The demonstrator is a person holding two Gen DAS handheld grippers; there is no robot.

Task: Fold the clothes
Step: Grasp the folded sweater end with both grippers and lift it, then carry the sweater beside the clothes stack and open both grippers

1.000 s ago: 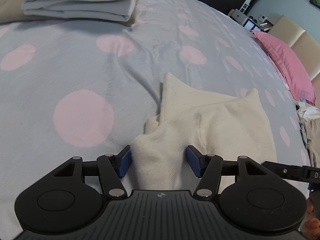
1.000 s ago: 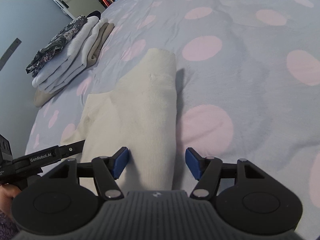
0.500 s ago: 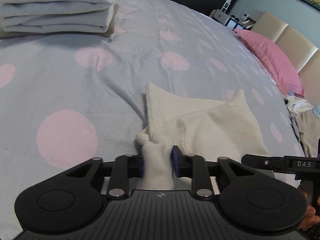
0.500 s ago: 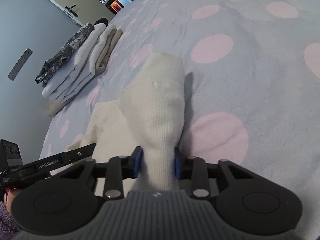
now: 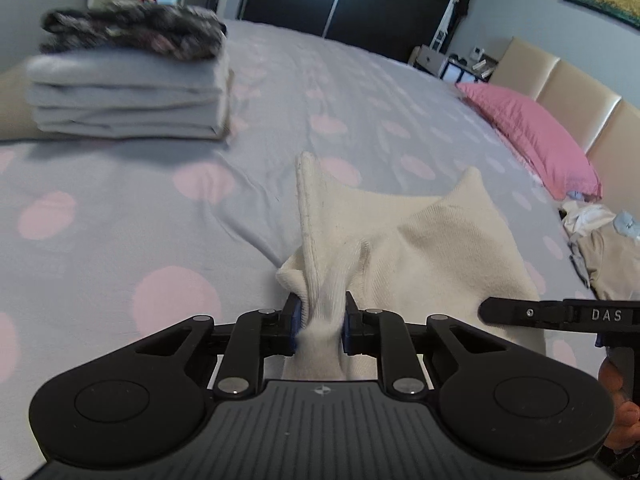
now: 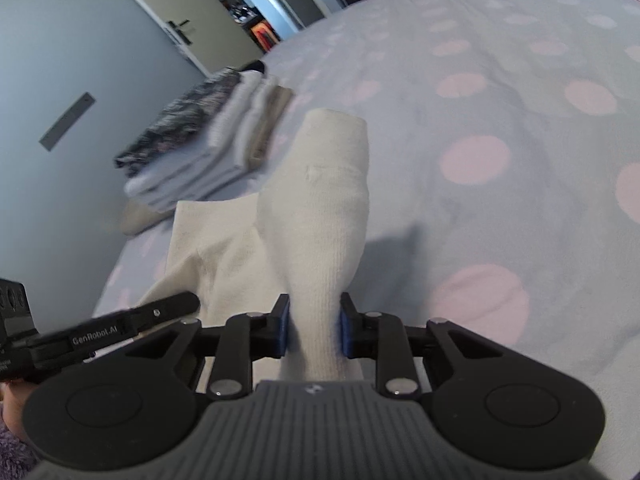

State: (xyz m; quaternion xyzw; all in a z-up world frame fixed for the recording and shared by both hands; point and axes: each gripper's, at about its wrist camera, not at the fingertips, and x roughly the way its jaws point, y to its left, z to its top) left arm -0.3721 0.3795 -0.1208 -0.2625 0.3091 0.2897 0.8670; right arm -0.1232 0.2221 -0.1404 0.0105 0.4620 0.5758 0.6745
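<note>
A cream knit garment [image 5: 432, 240] lies partly folded on the grey bedspread with pink dots [image 5: 120, 232]. My left gripper [image 5: 319, 320] is shut on its near left edge, and the cloth bunches between the blue pads. My right gripper [image 6: 312, 322] is shut on the near end of the garment's folded sleeve part [image 6: 320, 208], which rises off the bed toward the camera. The right gripper's finger [image 5: 560, 314] shows at the right of the left wrist view. The left gripper's finger [image 6: 120, 330] shows at the left of the right wrist view.
A stack of folded clothes [image 5: 128, 88] topped by a dark patterned piece stands at the far left of the bed. A pink pillow [image 5: 532, 136] and a beige headboard [image 5: 580, 100] are at the right. Loose clothes [image 5: 600, 248] lie near the right edge.
Both grippers went from open to shut on the cream garment, then lifted its near edge off the bed. The views tilted up, showing more of the room.
</note>
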